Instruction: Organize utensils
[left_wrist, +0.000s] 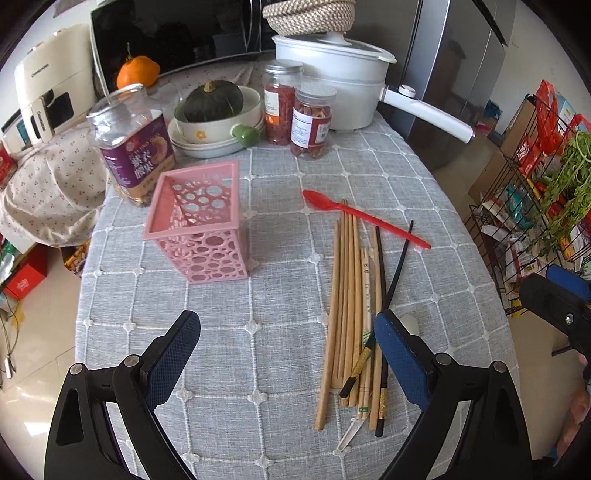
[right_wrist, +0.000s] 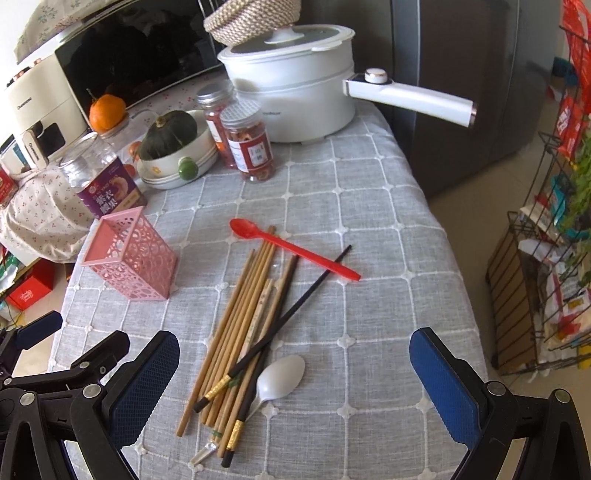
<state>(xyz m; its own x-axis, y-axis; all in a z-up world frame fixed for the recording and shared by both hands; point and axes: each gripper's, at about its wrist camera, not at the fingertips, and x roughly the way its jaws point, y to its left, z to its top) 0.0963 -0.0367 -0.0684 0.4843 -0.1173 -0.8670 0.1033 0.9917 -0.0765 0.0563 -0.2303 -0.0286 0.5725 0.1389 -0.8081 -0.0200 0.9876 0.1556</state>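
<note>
Left wrist view: your left tool (left_wrist: 286, 341) is spread wide, holding nothing; the pink holder (left_wrist: 199, 221) stands upright at frame centre-left. Right wrist view: your right tool (right_wrist: 293, 363) is equally wide over the chopsticks (right_wrist: 240, 325), red spoon (right_wrist: 291, 247) and white spoon (right_wrist: 282, 376) on the desk (right_wrist: 369, 221).

A white pot (right_wrist: 295, 99) stands behind two jars (right_wrist: 251, 144) and a squash (right_wrist: 170, 134) in bowls.

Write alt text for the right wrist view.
A pile of wooden and black chopsticks, a red spoon and a white spoon lie loose on a grey checked tablecloth, between the open jaws of the right gripper. An empty pink perforated holder stands upright to the left.
</note>
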